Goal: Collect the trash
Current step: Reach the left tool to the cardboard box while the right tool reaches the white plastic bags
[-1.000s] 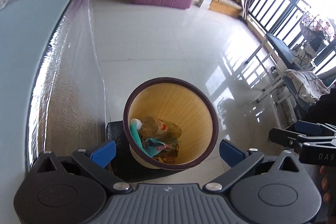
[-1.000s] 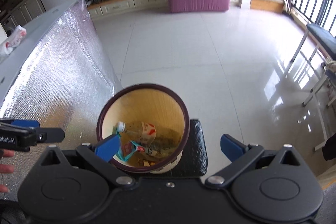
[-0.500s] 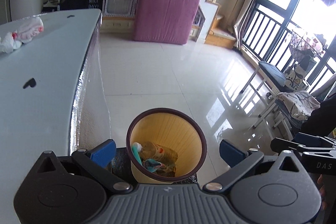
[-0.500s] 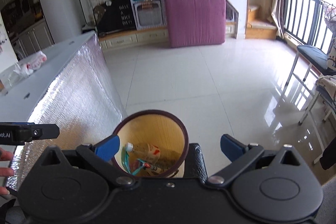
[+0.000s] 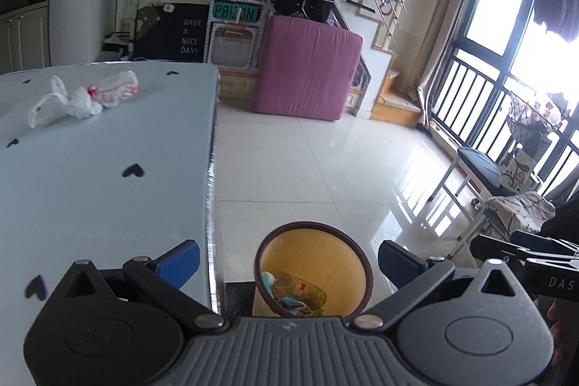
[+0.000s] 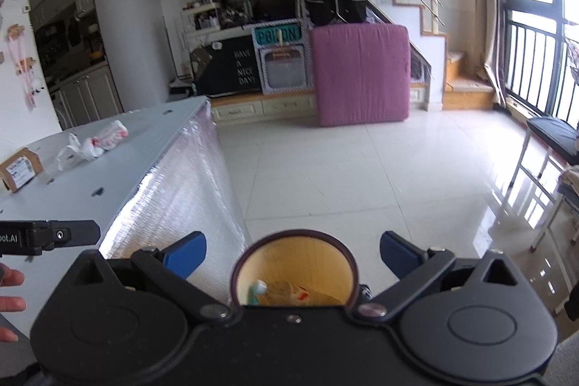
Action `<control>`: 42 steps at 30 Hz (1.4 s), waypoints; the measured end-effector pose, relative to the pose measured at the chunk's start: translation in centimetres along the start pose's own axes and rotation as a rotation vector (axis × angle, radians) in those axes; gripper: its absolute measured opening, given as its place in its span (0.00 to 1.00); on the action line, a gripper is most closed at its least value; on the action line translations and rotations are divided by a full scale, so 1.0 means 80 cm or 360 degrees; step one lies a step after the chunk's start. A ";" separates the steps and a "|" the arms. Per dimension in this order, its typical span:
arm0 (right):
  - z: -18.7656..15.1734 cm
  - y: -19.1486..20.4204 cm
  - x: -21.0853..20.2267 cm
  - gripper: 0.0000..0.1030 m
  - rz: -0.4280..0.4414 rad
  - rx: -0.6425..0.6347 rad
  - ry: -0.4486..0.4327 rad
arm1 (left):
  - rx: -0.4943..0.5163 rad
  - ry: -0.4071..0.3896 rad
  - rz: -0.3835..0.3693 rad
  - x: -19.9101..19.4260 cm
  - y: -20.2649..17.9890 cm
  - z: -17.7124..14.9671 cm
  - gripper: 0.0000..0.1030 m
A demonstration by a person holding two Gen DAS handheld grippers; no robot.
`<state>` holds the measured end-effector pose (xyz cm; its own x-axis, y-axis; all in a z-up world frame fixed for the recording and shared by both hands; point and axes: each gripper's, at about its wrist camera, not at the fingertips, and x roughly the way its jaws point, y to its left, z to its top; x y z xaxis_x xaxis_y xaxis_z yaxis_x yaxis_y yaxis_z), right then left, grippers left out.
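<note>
A round bin (image 5: 314, 263) with a dark rim and yellow inside stands on the floor by the table's corner; it holds a plastic bottle (image 5: 296, 286) and crumpled wrappers. My left gripper (image 5: 287, 257) is open and empty above it. In the right wrist view the same bin (image 6: 295, 272) lies below my right gripper (image 6: 293, 254), which is open and empty too. A crumpled white plastic bag (image 5: 83, 96) with red print lies far back on the pale table (image 5: 90, 176). The bag (image 6: 94, 141) and a small cardboard box (image 6: 20, 169) show in the right wrist view.
The table's side is clad in silver foil (image 6: 181, 190). A pink mattress (image 6: 360, 75) leans against the far cabinets. A bench (image 5: 481, 165) and a drying rack with cloth (image 5: 517, 208) stand by the window railing on the right. A hand's fingers (image 6: 11, 292) hold the left gripper.
Both grippers have risen and tilted up away from the bin, which now looks smaller and lower. The table top with the bag has come into view. Both stay open.
</note>
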<state>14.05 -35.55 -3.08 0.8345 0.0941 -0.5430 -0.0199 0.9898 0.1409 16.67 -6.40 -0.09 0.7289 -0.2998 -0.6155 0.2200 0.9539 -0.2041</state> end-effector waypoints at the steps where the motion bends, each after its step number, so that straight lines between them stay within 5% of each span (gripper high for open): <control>1: 0.002 0.006 0.000 1.00 0.0010 -0.0009 -0.0012 | -0.0008 -0.0016 0.0013 -0.006 0.006 0.000 1.00; 22: 0.033 0.194 0.033 1.00 0.0267 -0.0166 -0.0149 | -0.0186 -0.0301 0.0433 -0.123 0.202 0.009 1.00; 34: 0.050 0.320 0.094 1.00 0.0381 -0.0244 -0.0150 | -0.0253 -0.0374 0.0694 -0.145 0.342 0.015 1.00; 42: 0.073 0.398 0.155 1.00 0.0418 -0.0242 -0.0142 | -0.0342 -0.0459 0.0675 -0.124 0.436 0.047 1.00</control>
<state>26.99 -3.45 -0.53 0.8346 0.3455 -0.4289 -0.3176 0.9382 0.1377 19.52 29.89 1.75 0.8795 0.1545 -0.4502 -0.2466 0.9569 -0.1533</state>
